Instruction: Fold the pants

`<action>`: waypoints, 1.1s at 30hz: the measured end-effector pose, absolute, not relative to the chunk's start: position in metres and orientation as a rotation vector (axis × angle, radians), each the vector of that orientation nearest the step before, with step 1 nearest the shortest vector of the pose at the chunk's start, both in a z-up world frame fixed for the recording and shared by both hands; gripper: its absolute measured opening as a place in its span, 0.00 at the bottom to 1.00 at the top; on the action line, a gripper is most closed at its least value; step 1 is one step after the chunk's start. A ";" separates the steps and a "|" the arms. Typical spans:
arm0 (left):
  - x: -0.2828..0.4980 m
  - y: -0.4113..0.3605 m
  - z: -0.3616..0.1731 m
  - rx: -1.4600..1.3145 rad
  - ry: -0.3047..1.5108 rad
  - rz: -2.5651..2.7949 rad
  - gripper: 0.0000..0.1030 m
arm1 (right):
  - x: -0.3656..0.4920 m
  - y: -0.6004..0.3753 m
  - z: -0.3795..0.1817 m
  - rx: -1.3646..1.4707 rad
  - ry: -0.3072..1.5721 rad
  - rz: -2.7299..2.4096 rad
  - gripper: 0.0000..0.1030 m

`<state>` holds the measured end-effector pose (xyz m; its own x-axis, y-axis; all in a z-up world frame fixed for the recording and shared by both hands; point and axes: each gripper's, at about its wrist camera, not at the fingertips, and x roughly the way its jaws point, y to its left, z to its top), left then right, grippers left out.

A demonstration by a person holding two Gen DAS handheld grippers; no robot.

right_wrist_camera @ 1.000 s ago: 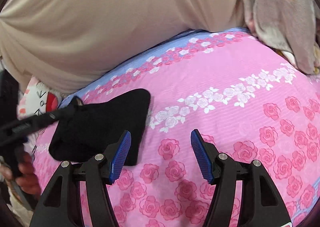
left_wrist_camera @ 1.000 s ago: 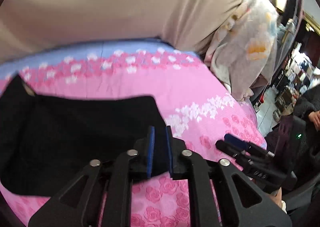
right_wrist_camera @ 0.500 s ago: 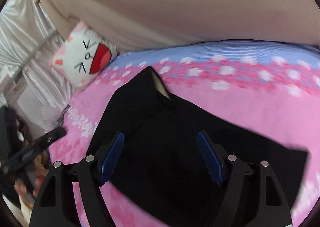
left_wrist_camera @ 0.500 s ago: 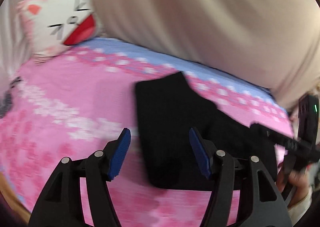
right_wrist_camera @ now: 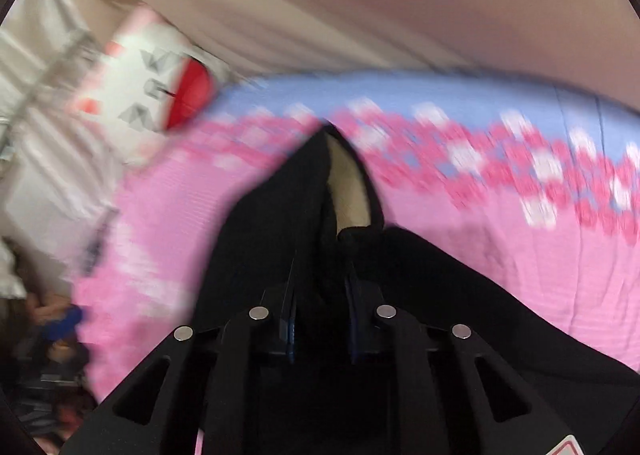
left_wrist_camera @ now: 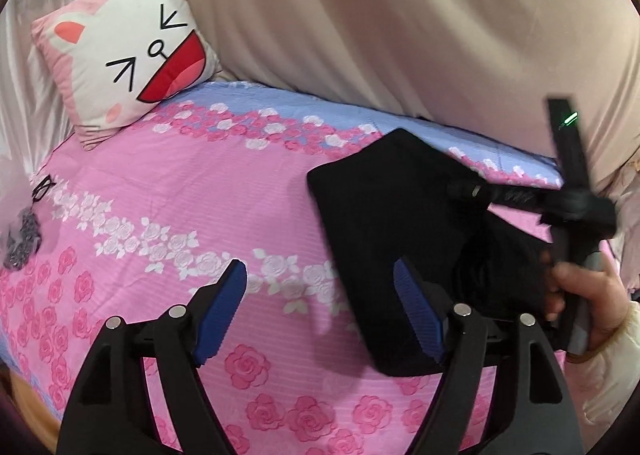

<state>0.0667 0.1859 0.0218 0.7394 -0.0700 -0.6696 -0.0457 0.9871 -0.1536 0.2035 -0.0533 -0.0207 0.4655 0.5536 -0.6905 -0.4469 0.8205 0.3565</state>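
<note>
The black pants (left_wrist_camera: 384, 223) lie folded on the pink rose bedsheet (left_wrist_camera: 200, 183), right of centre in the left wrist view. My left gripper (left_wrist_camera: 320, 295) hovers over the sheet by the pants' left edge. Its jaws are opening and nothing is between them; the right pad overlaps the cloth's edge. In the blurred right wrist view, my right gripper (right_wrist_camera: 320, 295) is closing on a raised ridge of the pants (right_wrist_camera: 440, 295), with black cloth bunched between its pads. A pale inner lining (right_wrist_camera: 348, 191) shows at the far corner. The right gripper (left_wrist_camera: 464, 189) and the hand (left_wrist_camera: 592, 303) holding it appear at the right.
A cat-face pillow (left_wrist_camera: 128, 55) leans at the bed's back left. A beige drape (left_wrist_camera: 400, 15) hangs along the far side. Eyeglasses (left_wrist_camera: 42, 189) and a dark grey item (left_wrist_camera: 22, 243) lie at the left edge. The sheet's blue band (left_wrist_camera: 320, 107) runs along the back.
My left gripper let go of the pants, opened wide and swung left off the cloth. My right gripper moved left onto the pants and closed its jaws on a ridge of fabric.
</note>
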 end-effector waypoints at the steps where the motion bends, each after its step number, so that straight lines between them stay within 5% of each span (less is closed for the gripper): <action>1: 0.067 0.184 0.025 -0.171 0.735 -0.027 0.72 | 0.191 -0.057 0.001 0.150 0.846 0.644 0.16; 5: 0.062 0.167 0.037 -0.169 0.708 -0.077 0.73 | 0.139 -0.094 0.058 0.183 0.704 0.625 0.16; 7: 0.058 0.154 0.042 -0.158 0.693 -0.107 0.82 | 0.102 -0.139 0.064 0.207 0.670 0.546 0.16; 13: 0.065 0.103 0.030 -0.108 0.727 -0.190 0.84 | 0.036 -0.270 -0.013 0.344 0.768 0.231 0.18; 17: 0.073 0.067 0.014 -0.098 0.779 -0.239 0.84 | 0.038 -0.298 -0.072 0.428 0.885 0.217 0.32; 21: 0.075 0.043 0.007 -0.037 0.801 -0.245 0.84 | 0.033 -0.303 -0.051 0.377 0.825 0.234 0.63; 28: 0.077 0.028 0.008 -0.024 0.807 -0.238 0.88 | 0.112 -0.290 -0.053 0.279 0.898 0.257 0.67; 29: 0.078 0.027 0.009 -0.021 0.808 -0.239 0.88 | 0.121 -0.286 -0.063 0.277 0.928 0.256 0.62; 31: 0.080 0.024 0.011 -0.009 0.803 -0.236 0.88 | 0.117 -0.279 -0.061 0.302 0.911 0.352 0.23; 33: 0.081 0.024 0.014 0.001 0.795 -0.233 0.88 | 0.096 -0.278 -0.036 0.274 0.836 0.359 0.17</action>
<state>0.0806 0.0244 0.0136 0.6761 -0.2073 -0.7070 0.2078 0.9743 -0.0869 0.0957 -0.2780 -0.0361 0.6164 0.4137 -0.6700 -0.2010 0.9054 0.3740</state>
